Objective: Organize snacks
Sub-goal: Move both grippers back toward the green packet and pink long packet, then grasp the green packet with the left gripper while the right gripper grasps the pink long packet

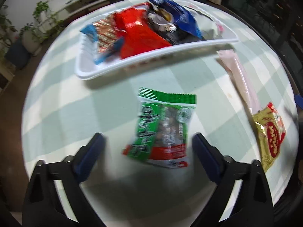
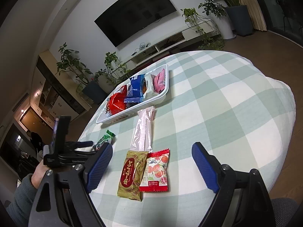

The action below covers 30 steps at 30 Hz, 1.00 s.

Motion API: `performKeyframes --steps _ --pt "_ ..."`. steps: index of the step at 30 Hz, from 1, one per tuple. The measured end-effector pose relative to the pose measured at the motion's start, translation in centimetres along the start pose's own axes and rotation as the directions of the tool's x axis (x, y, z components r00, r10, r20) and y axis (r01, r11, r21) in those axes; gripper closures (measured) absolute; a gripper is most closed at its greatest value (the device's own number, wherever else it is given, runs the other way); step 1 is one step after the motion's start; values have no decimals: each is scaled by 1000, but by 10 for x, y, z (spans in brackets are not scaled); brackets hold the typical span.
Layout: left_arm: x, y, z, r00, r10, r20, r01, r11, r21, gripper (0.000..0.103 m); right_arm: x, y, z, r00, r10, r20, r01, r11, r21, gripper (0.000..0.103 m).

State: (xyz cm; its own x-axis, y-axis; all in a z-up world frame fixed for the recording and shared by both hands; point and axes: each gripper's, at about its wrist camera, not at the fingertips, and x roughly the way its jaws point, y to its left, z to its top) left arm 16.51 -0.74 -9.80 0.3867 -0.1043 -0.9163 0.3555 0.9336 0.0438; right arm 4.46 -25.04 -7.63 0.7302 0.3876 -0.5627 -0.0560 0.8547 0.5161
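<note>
A green snack packet (image 1: 162, 124) lies on the checked cloth, its lower end between the fingers of my left gripper (image 1: 147, 138). The jaws stand open, with a gap on each side of the packet. In the right wrist view the green packet (image 2: 105, 138) shows beside the left gripper (image 2: 89, 147). My right gripper (image 2: 152, 145) hangs open over a gold packet (image 2: 131, 174) and a red-and-white packet (image 2: 156, 170), touching neither. A long pale pink stick packet (image 2: 144, 130) lies between them and the white tray (image 2: 132, 111). The tray (image 1: 132, 64) holds several packets, among them red (image 1: 138, 36) and blue (image 1: 176, 13).
The round table's checked cloth (image 2: 217, 104) drops off at the right and near edges. The gold packet (image 1: 269, 138) and stick packet (image 1: 244, 81) lie right of the left gripper. A sleeve (image 2: 24, 194) holds the left tool. A person (image 2: 34, 138) stands far back.
</note>
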Motion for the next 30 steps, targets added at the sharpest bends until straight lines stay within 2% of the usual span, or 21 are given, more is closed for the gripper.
performKeyframes --steps 3,4,8,9,10,13,16,22,24,26,30 --pt "-1 2 4 999 -37 11 37 999 -14 45 1 0 -1 1000 0 -2 0 1000 -3 16" --pt "-1 2 6 999 -41 14 41 999 -11 50 1 0 0 1000 1 -4 -1 1000 -4 16" --pt "-3 3 5 998 -46 36 46 999 -11 61 2 1 -1 1000 0 -6 0 1000 -15 16" --pt "-4 5 5 997 -60 46 60 998 -18 70 3 1 -1 1000 -3 -5 3 1000 -18 16" --pt "-6 7 4 996 -66 58 68 997 -27 72 3 2 -1 1000 -6 -8 5 1000 -21 16" --pt "-10 8 1 993 -84 80 88 995 -47 74 6 5 0 1000 -15 -19 15 999 -32 17" --pt "-17 15 -11 985 -128 115 138 986 -91 76 9 9 3 999 -23 -42 21 999 -39 19" --pt "-39 32 -46 955 -212 207 252 950 -187 76 29 22 29 986 -102 -133 92 992 -82 21" --pt "-44 34 -59 948 -226 225 273 940 -206 77 48 33 36 967 -153 -205 127 983 -131 27" --pt "-52 32 -73 941 -240 240 293 931 -218 77 70 44 40 944 -189 -269 145 974 -176 28" --pt "-66 34 -89 924 -265 274 331 914 -233 77 108 59 41 909 -232 -347 156 960 -233 35"
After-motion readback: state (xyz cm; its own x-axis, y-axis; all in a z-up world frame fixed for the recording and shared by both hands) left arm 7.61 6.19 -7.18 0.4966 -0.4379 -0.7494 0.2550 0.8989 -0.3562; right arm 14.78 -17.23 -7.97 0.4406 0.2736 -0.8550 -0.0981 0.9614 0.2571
